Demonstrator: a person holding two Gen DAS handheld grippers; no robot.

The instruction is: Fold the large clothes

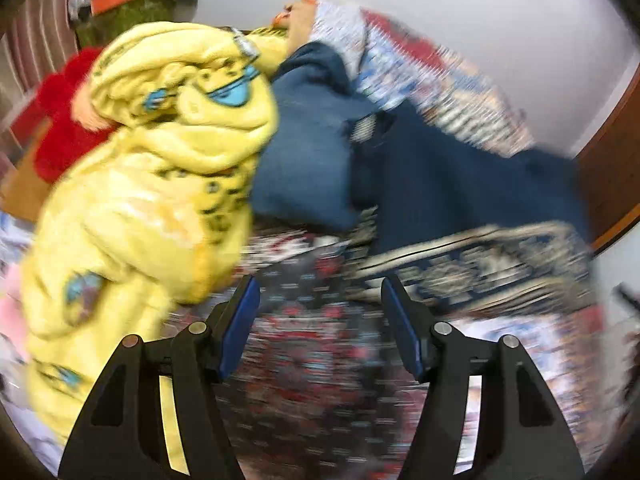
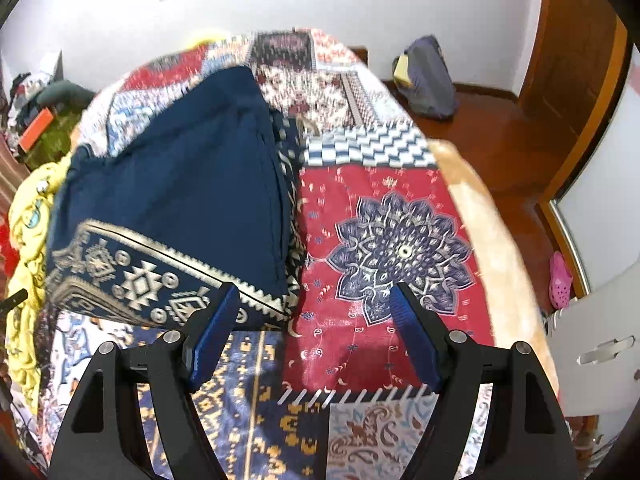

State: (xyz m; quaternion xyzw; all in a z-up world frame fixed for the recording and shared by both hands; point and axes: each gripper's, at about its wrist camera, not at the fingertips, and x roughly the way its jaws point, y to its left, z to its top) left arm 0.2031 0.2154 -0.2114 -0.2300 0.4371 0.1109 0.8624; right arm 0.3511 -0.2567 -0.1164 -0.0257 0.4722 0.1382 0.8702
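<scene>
1. Left gripper (image 1: 320,292) stands with its jaws wide apart and nothing between the blue pads (image 1: 240,320); it hangs over the patterned bedspread (image 1: 304,360), which is heavily motion-blurred in this view.
2. Right gripper (image 2: 316,300) is also spread wide and empty, poised over the red panel of the bedspread (image 2: 360,340) beside the folded garment.
3. Task's thing: the dark blue garment (image 2: 180,184) lies folded on the bed, to the left in the right wrist view. A white-and-gold geometric border band (image 2: 140,280) runs along its near edge, and the left blue finger of the right gripper sits just in front of that edge.
4. In the left wrist view the same blue garment (image 1: 440,180) lies ahead and to the right, its border band blurred.
5. A yellow fleece garment (image 1: 160,180) with blue and black printed figures is bunched up on the left of the left wrist view, touching the blue one; in the right wrist view it shows at the far left edge (image 2: 28,220).
6. A red fuzzy item (image 1: 60,128) lies behind the yellow fleece.
7. Further off: a grey backpack (image 2: 432,76) against the white wall on the wooden floor, a pink clog (image 2: 560,280) at the right, and a wooden door (image 2: 576,40).
8. No brand, label or writing can be read anywhere; the prints on the yellow fleece are too blurred to make out.
</scene>
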